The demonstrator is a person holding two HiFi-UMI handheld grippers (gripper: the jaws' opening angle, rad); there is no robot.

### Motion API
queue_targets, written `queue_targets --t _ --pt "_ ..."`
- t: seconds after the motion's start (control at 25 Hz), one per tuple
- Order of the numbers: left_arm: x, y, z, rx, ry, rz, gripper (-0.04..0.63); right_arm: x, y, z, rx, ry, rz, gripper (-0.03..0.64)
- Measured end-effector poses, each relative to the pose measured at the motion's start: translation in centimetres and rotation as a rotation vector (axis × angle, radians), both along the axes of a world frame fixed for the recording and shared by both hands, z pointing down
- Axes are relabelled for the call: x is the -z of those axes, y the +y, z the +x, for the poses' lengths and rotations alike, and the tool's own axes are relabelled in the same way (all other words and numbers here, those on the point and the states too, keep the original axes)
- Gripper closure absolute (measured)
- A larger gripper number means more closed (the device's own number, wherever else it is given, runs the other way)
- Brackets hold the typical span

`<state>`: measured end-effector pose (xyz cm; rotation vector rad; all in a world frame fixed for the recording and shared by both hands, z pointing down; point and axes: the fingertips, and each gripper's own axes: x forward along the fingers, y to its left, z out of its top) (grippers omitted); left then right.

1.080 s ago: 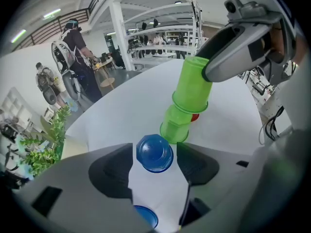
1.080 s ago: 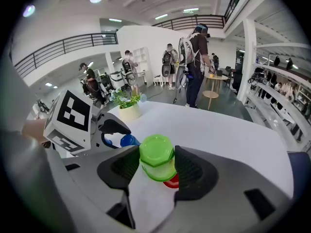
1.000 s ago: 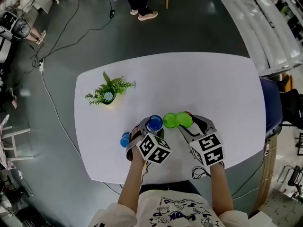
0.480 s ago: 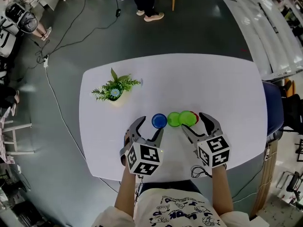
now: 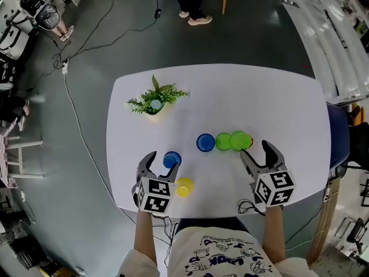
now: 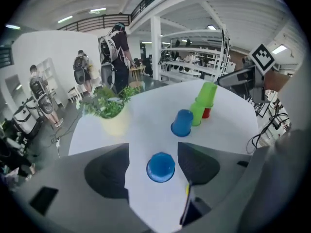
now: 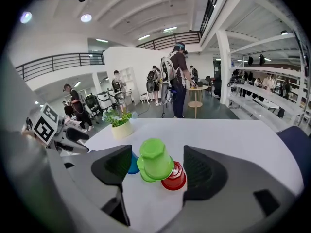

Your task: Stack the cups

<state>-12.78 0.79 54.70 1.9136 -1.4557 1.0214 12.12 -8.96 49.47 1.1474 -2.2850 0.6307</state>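
WHITE TABLE (image 5: 277, 97), POTTED PLANT (image 5: 154, 103): Below the plant, toward the person, the left gripper (image 5: 162, 163) straddles a blue cup (image 5: 171, 160), its jaws apart and clear of the cup. A yellow cup (image 5: 184, 187) sits just beside it. Right of the plant, the right gripper (image 5: 254, 150), its jaws just opened wide, grips nothing. It faces a green cup (image 5: 239, 139) stacked on a red cup (image 5: 249, 142), beside a second green cup (image 5: 223, 141) and a second blue cup (image 5: 205, 142).

The jaws of my left gripper (image 6: 153, 150) stand apart above the white counter (image 6: 146, 106), and an upside-down blue cup (image 6: 161, 167) stands between them, touching neither. Farther off, a second blue cup (image 6: 182, 123) sits just beside the green cups (image 6: 208, 93) and a red cup (image 6: 207, 113). A potted plant (image 6: 104, 106) stands off to the left.
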Motion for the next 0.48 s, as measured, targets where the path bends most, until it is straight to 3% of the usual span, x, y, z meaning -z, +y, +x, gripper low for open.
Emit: queue_targets --t 0.24,0.48 --pt "-4.8 2.8 0.1 -0.037 0.005 -0.109 0.291 0.1 1.5 0.1 -0.021 0.006 0.002 0.271" --pt "-6.6 3.2 -0.1 -0.058 -0.009 -0.12 0.296 -0.3 4.2 -0.5 -0.001 0.03 -0.013 0.27"
